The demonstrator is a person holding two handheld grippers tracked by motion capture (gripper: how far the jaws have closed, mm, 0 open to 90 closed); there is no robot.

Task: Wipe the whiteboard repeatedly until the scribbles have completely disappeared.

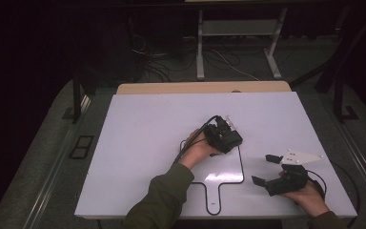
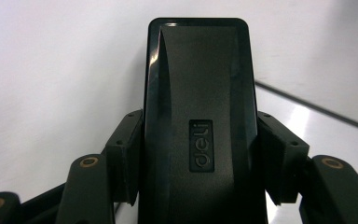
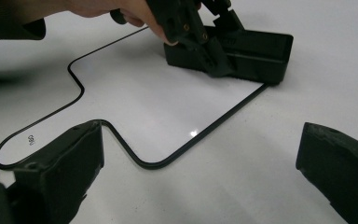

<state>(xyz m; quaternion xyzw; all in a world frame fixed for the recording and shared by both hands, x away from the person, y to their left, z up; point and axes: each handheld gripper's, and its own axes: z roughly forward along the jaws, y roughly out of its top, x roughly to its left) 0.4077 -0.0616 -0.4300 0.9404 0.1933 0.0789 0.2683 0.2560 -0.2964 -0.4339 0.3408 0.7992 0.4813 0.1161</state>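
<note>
Your left gripper (image 1: pixel 226 135) is clamped on a black whiteboard eraser (image 2: pixel 198 121), one jaw pressed against each long side. The eraser sits flat on the white board (image 1: pixel 143 138), near its middle, at the top right corner of a thin black outline (image 1: pixel 242 167) shaped like a paddle with a short handle. In the left gripper view, a small raised badge on the eraser's top reads "deli", the letters running along its length. In the right gripper view, the eraser (image 3: pixel 256 51) lies just past the outline's corner, with your left hand (image 3: pixel 121 9) above it. Near the outline's handle there is tiny print, too small to read. Your right gripper (image 1: pixel 266 170) rests near the board's right front corner, well apart from the eraser, its jaws wide apart and holding nothing.
</note>
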